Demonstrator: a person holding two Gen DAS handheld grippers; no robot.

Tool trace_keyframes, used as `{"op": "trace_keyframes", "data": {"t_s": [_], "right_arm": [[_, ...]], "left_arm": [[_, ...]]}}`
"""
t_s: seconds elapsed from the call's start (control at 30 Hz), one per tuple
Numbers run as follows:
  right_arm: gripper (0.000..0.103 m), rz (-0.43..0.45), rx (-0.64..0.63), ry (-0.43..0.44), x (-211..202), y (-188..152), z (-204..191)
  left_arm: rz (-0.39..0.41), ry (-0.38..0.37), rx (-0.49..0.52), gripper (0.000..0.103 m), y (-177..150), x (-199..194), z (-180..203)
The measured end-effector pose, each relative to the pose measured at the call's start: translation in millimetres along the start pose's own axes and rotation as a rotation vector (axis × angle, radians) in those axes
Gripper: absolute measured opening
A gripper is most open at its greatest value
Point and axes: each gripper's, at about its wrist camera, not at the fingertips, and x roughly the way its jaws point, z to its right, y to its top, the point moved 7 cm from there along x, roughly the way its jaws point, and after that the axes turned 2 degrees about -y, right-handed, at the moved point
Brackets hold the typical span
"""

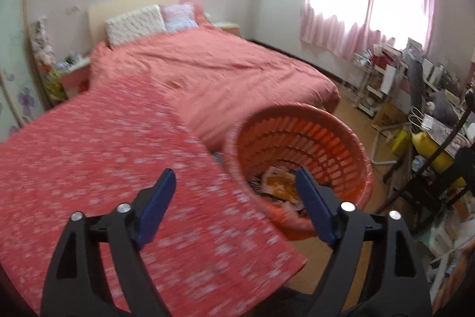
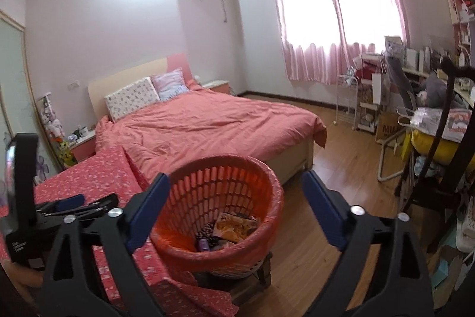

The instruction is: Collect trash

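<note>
Both my claws, left (image 1: 234,192) and right (image 2: 234,193), hang released over the near orange basket (image 2: 255,168), where wrappers (image 2: 234,226) lie inside.

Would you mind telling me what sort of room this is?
A bedroom, most likely: a bed with pillows, pink curtains and a cluttered desk.

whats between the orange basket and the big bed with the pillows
Nothing much: in the right wrist view a short strip of bare wooden floor separates the orange basket from the bed. The left wrist view is too blurred to add more.
</note>
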Motion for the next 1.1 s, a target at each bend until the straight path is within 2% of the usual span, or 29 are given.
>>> {"op": "trace_keyframes", "data": {"t_s": [0.17,0.27,0.4,0.47,0.6,0.8,1.1], "right_arm": [[0.1,0.029,-0.065,-0.012,-19,-4,-21],[0.1,0.03,-0.098,-0.015,-30,-13,-33],[0.1,0.018,-0.173,-0.093,-40,-27,-46],[0.1,0.021,-0.207,-0.103,-47,-35,-53],[0.1,-0.017,-0.186,-0.055,-55,-47,-58],[0.1,-0.028,-0.167,-0.031,-65,-57,-63],[0.1,-0.089,-0.171,-0.029,-69,-71,-69]], "left_arm": [[0.085,0.121,-0.034,0.096,-18,-62,-39],[0.129,0.202,-0.071,0.099,-31,-95,-63],[0.139,0.297,-0.123,0.099,-54,-125,-85],[0.122,0.334,-0.164,0.099,-68,-137,-95],[0.107,0.372,-0.213,0.099,-92,-152,-107],[0.107,0.41,-0.225,0.099,-117,-168,-110],[0.103,0.433,-0.236,0.099,-134,-174,-105]]}}
